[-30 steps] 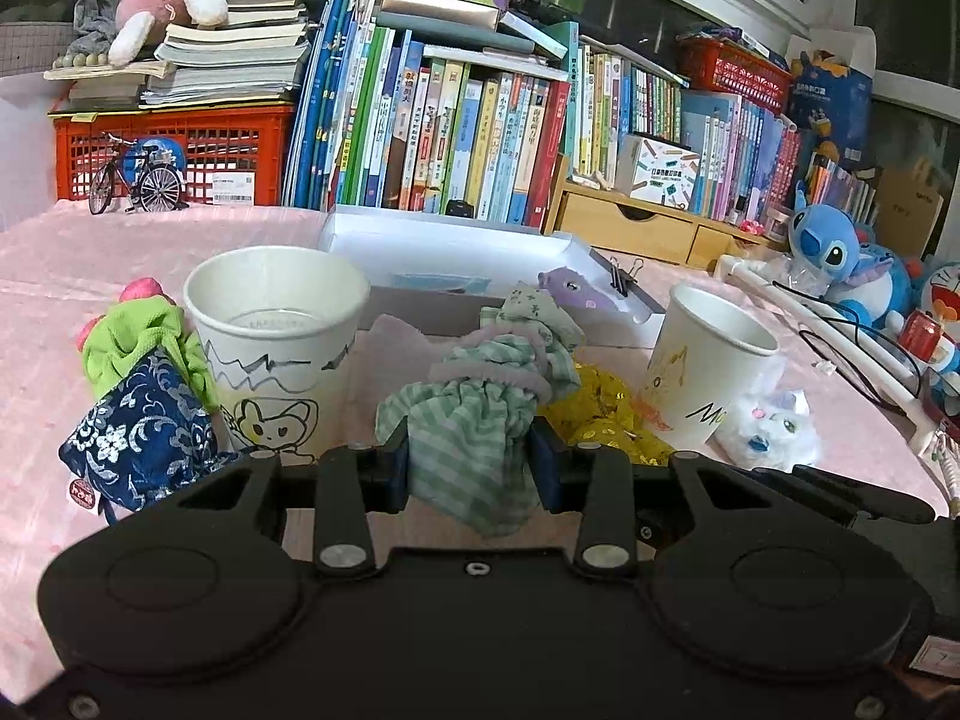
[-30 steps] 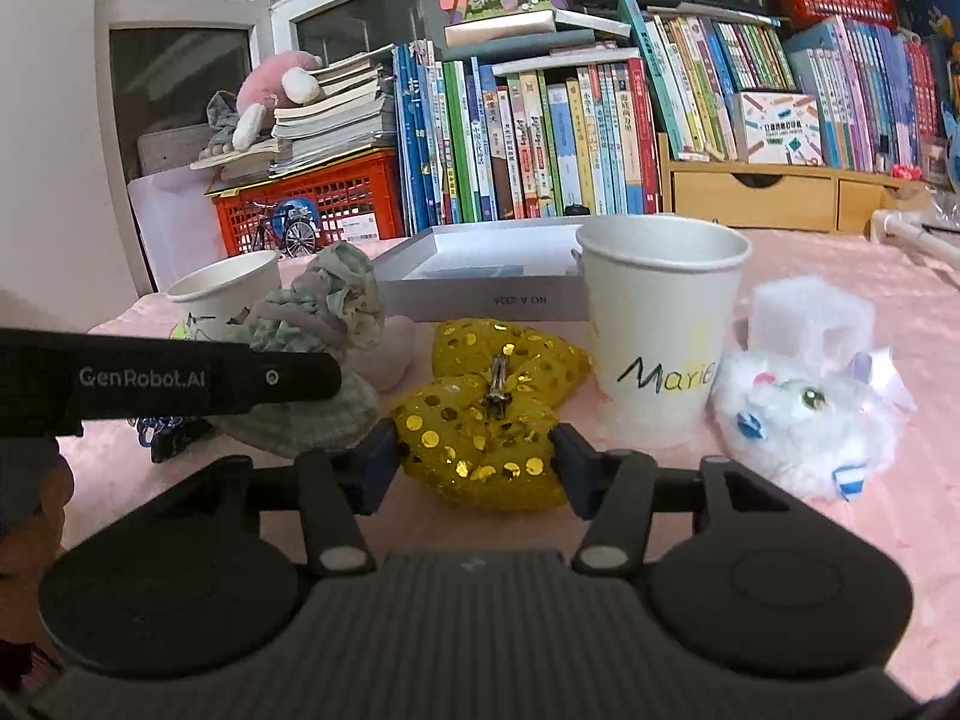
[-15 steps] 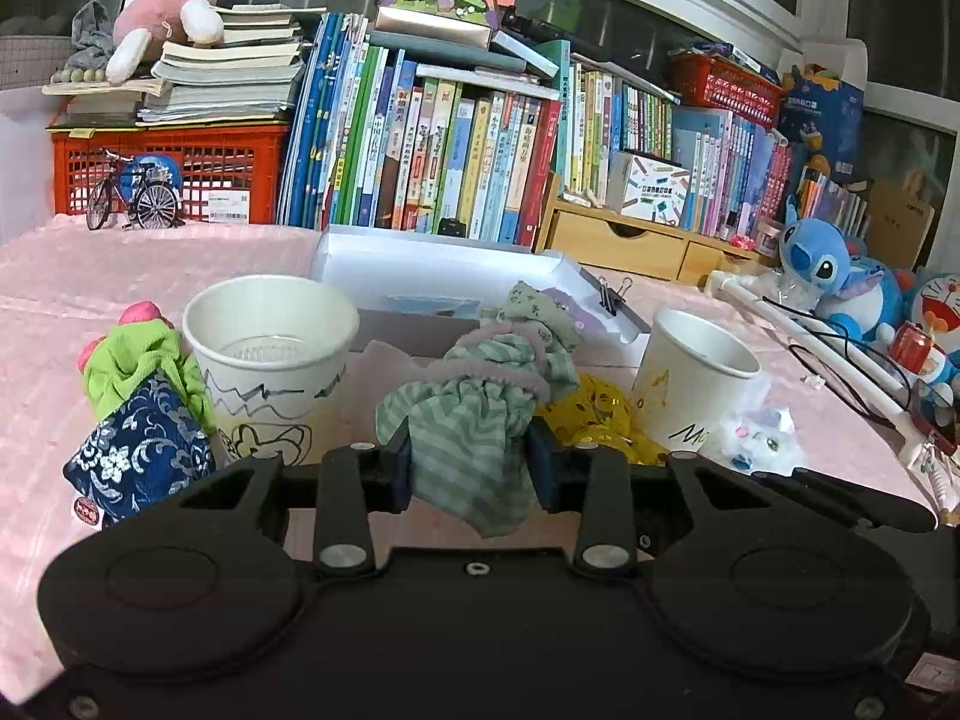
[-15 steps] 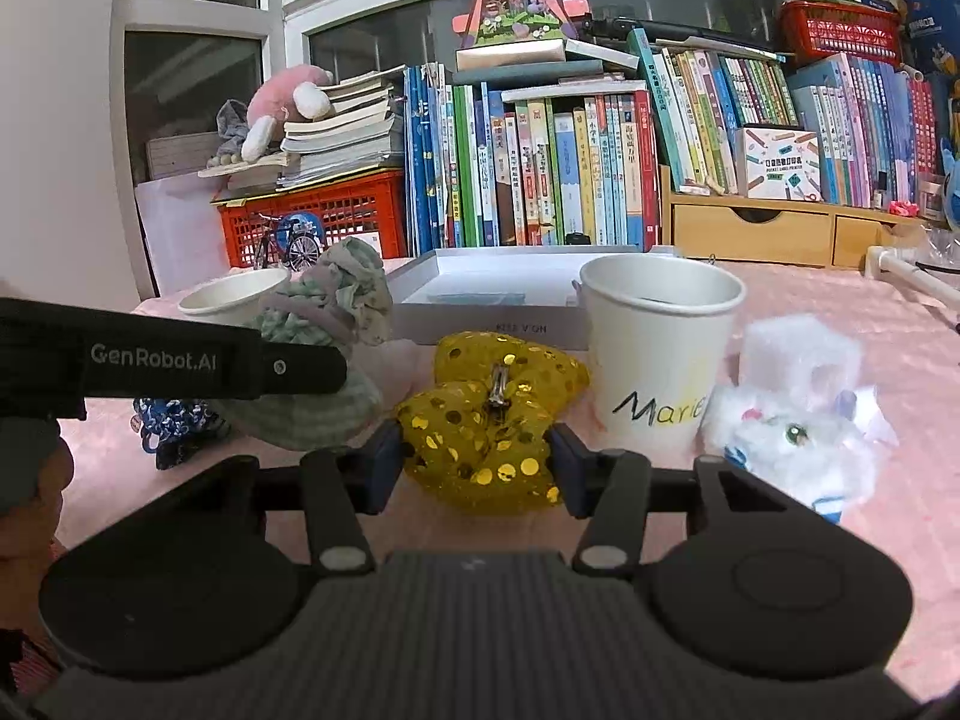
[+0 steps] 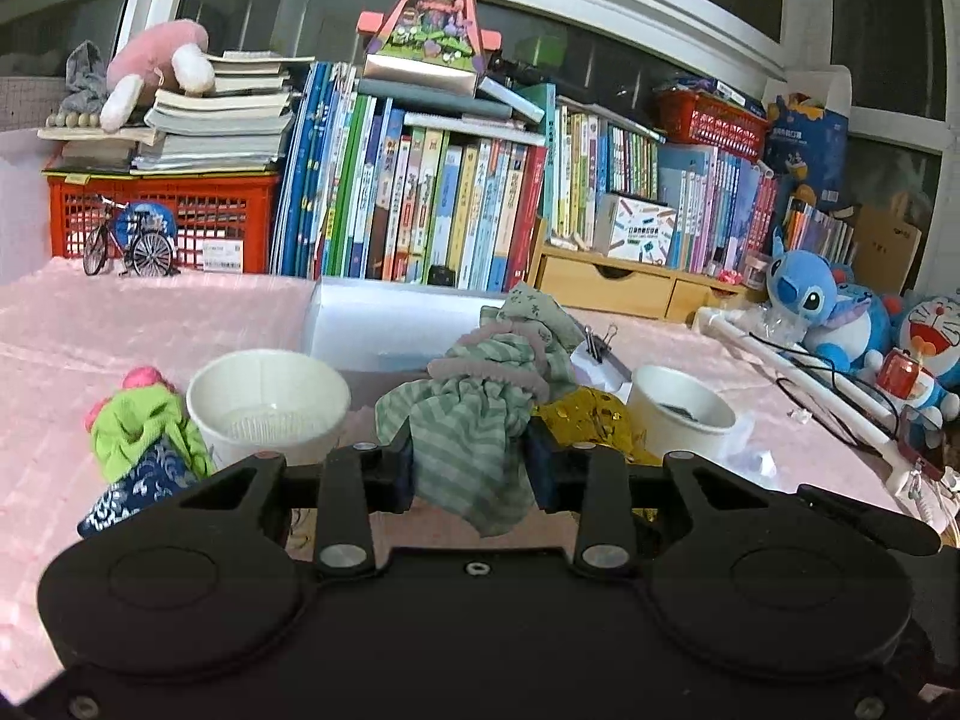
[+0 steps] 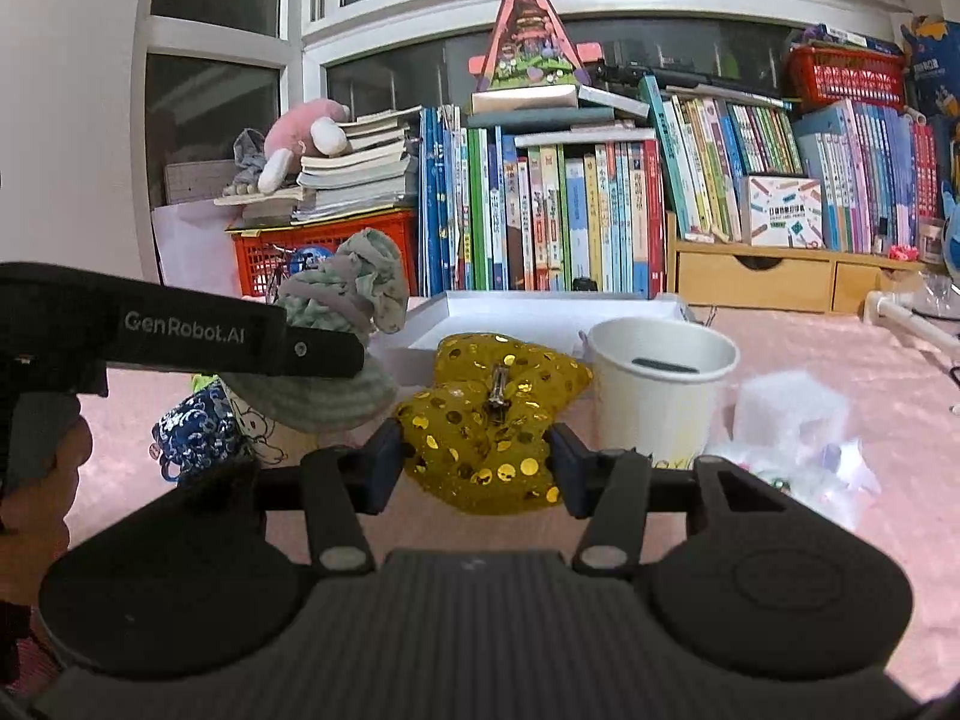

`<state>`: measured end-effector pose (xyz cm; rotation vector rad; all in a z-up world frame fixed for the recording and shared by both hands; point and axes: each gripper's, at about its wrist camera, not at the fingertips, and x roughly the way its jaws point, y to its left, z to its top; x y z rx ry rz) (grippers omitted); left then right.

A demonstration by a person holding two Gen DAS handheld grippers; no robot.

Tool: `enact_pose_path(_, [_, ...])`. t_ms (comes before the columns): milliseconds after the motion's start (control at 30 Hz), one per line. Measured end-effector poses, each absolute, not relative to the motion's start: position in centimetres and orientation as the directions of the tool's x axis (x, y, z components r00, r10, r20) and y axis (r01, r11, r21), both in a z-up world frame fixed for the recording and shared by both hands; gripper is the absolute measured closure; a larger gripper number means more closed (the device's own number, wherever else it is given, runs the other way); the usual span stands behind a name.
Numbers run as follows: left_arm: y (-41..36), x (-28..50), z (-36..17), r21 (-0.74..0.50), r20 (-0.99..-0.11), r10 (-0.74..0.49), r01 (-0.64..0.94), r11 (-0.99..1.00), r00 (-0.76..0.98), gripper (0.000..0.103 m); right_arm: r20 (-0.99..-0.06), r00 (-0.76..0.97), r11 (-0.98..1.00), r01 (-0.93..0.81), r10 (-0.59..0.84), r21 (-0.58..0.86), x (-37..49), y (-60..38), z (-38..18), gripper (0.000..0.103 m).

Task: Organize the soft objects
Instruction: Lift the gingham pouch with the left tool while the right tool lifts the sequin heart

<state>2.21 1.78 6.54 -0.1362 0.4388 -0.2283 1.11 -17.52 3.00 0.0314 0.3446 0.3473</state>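
Green striped cloth [image 5: 474, 444] pinched in left hand-held gripper [image 5: 474, 468]; right hand-held gripper [image 6: 474, 468] clamps gold bow [image 6: 486, 420].

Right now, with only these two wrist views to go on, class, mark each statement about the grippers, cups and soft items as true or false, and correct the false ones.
1. The left gripper is shut on the green striped cloth bundle. True.
2. The right gripper is open and holds nothing. False: it is shut on the gold sequin bow.
3. The left paper cup stands upright. True.
4. The green and blue scrunchies lie inside the right paper cup. False: they lie on the pink tablecloth, beside the left paper cup.
5. The gold sequin bow has a metal clip at its middle. True.
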Motion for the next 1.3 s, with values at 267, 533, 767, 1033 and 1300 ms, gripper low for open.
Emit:
enact_pose_path(267, [2.0, 2.9, 8.4, -0.164, -0.368, -0.243, 0.195, 0.967, 0.897, 0.071, -0.285, 0.897, 0.941, -0.328, 0.337, 0.08, 0.8, -17.8, 4.3, 0.047])
enact_pose_path(533, [2.4, 5.0, 10.2, -0.166, -0.356, -0.241, 0.192, 0.967, 0.903, 0.072, -0.251, 0.913, 0.947, -0.313, 0.32, 0.068, 1.4, -18.3, 5.7, 0.049])
enact_pose_path(767, [2.6, 6.4, 11.2, -0.173, -0.355, -0.251, 0.201, 0.964, 0.9, 0.073, -0.236, 0.916, 0.946, -0.316, 0.324, 0.071, 1.8, -18.8, 6.5, 0.05])
enact_pose_path(1033, [2.6, 9.2, 13.4, -0.174, -0.362, -0.261, 0.21, 0.962, 0.895, 0.074, -0.203, 0.923, 0.945, -0.317, 0.326, 0.077, 3.1, -19.7, 8.3, 0.05])
enact_pose_path(1300, [2.2, 13.6, 15.1, -0.178, -0.418, -0.267, 0.21, 0.961, 0.868, 0.074, -0.211, 0.926, 0.949, -0.295, 0.314, 0.116, 6.5, -21.4, 10.3, 0.05])
